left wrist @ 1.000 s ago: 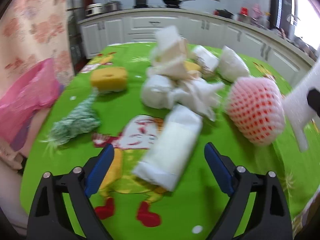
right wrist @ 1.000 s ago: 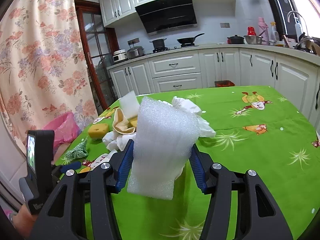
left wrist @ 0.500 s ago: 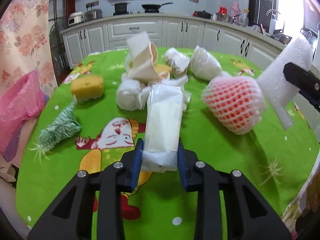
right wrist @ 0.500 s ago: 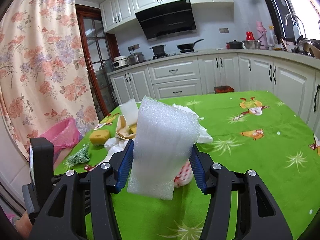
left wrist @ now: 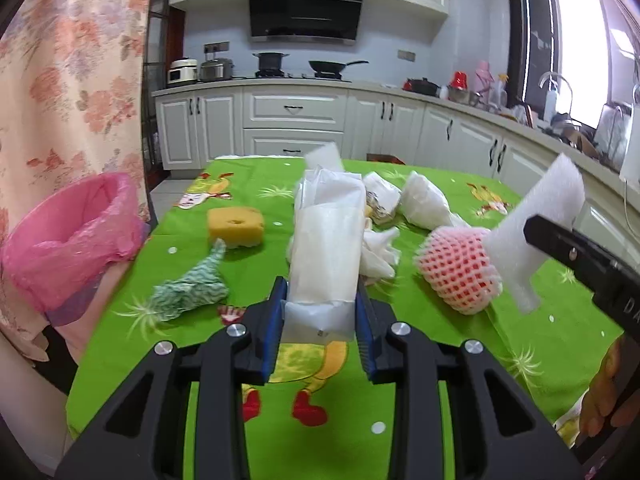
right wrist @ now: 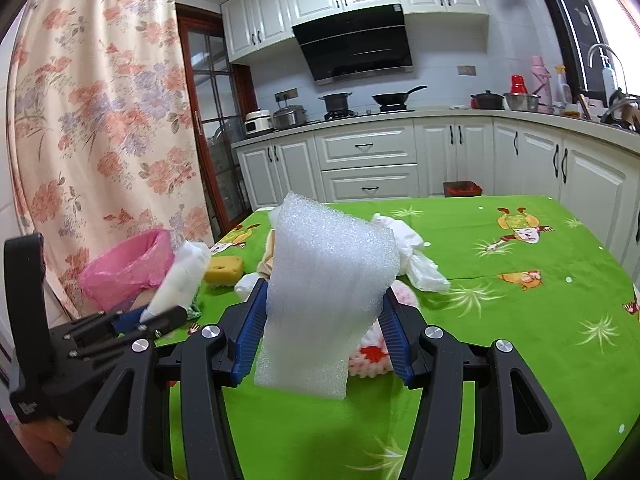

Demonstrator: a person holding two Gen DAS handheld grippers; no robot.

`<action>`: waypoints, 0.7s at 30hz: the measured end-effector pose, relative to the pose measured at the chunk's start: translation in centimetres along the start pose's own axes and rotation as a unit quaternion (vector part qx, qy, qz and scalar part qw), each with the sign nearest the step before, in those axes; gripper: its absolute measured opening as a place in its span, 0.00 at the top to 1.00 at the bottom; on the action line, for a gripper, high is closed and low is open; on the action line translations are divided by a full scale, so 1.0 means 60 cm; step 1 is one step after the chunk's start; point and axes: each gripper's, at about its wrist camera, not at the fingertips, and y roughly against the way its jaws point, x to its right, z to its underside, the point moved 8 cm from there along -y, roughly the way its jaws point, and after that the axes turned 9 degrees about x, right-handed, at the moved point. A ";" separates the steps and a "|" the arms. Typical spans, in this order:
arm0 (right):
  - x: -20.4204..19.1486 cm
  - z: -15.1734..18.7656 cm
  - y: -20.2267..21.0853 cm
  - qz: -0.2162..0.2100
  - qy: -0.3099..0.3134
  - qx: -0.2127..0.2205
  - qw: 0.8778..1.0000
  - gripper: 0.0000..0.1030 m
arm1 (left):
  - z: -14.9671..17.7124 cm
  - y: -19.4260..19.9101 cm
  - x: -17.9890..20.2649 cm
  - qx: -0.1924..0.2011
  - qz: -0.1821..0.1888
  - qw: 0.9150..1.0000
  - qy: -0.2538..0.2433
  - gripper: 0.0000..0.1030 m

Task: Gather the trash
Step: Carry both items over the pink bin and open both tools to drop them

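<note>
Left tongs now clamp the white packet, lifted off the table.

A second ago the left gripper (left wrist: 320,322) gaped around the white packet (left wrist: 324,248); the pink-lined bin (left wrist: 68,240) (near left) comes next. Right gripper (right wrist: 322,330) grips foam sheet (right wrist: 328,288).

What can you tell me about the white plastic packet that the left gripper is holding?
The white plastic packet is a long, flat, soft pouch of translucent white film, crinkled at its far end, with a clear sealed strip at its near end. The left gripper is shut on it near that strip, its blue pads pressing both sides. The packet stands out along the fingers, lifted clear of the green tablecloth. In the right wrist view it tilts up toward the pink bin bag. Nothing else touches it.
</note>
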 end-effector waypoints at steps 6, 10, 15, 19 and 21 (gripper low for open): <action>-0.032 0.011 -0.005 -0.013 0.020 -0.010 1.000 0.50 | -0.011 0.023 -0.026 0.015 0.001 1.000 0.025 0.70; -0.052 0.018 -0.011 -0.019 0.031 -0.018 0.999 0.50 | -0.018 0.042 -0.034 0.031 0.001 0.999 0.028 0.70; -0.080 0.022 -0.021 -0.030 0.047 -0.025 0.998 0.50 | -0.023 0.057 -0.050 0.045 -0.008 0.999 0.030 0.70; -0.109 0.018 -0.036 -0.045 0.060 -0.028 0.997 0.50 | -0.032 0.071 -0.079 0.055 -0.022 0.998 0.036 0.70; -0.124 0.013 -0.045 -0.054 0.065 -0.030 0.996 0.50 | -0.034 0.076 -0.097 0.060 -0.032 0.997 0.039 0.70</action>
